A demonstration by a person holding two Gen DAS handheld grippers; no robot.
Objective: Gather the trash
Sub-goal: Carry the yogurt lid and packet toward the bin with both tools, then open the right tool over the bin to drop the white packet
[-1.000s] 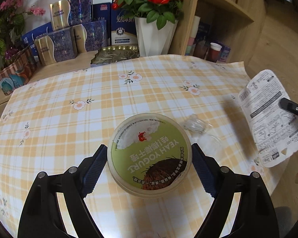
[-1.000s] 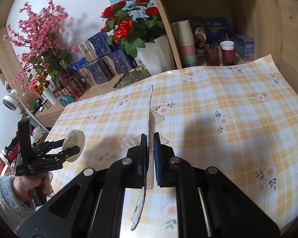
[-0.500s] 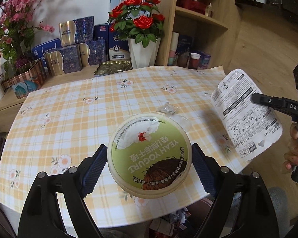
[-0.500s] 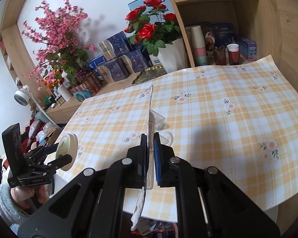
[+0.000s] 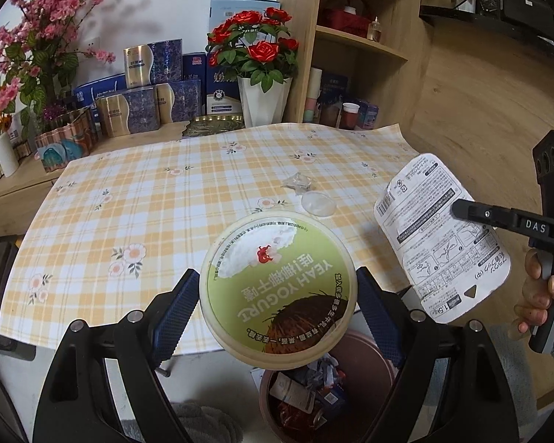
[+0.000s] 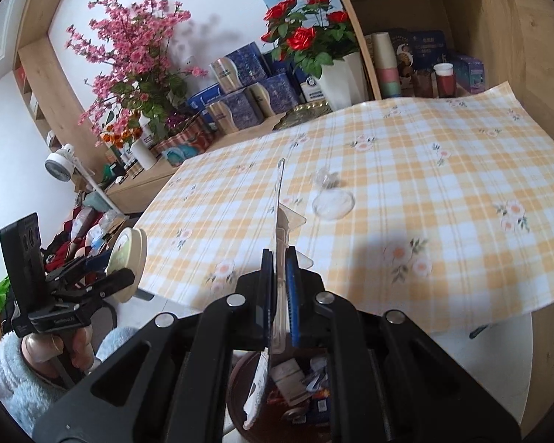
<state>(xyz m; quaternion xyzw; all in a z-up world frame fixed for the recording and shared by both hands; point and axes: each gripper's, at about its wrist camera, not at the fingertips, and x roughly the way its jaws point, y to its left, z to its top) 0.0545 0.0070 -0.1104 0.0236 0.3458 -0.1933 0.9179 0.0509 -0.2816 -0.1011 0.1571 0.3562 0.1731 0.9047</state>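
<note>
Left tool [image 5: 279, 301]: jaws spread wide and clamped on the yogurt tub [image 5: 279, 288], one blue pad on each side of its rim. Tub lid faces the left wrist camera, green and white, with a coconut picture. The tub is held clear of the counter [image 5: 136, 184], past its near edge and above the trash bin [image 5: 369, 354].

Right tool [image 6: 279, 284]: jaws nearly together, pinching the blister card [image 6: 280, 221] edge-on. In the left wrist view the card [image 5: 443, 236] shows its printed white back, with the right tool [image 5: 458, 208] gripping it from the right side. A hand [image 5: 543, 295] grips that tool's handle.

Trash bin: brown, round, on the floor below both tools, at the counter's near edge. It holds crumpled papers and wrappers.

Counter: covered with a yellow-and-white checked cloth with flower prints. Clear plastic pieces [image 5: 308, 193] lie on it, near its right part, well apart from both tools.

Background: a white vase of red roses [image 5: 264, 70], blue and gold boxes [image 5: 144, 99], a pink blossom spray [image 5: 37, 44] and a wooden shelf [image 5: 358, 44].

A hand [image 6: 55, 347] in a fluffy pale sleeve holds the left tool [image 6: 123, 269] in the right wrist view.
</note>
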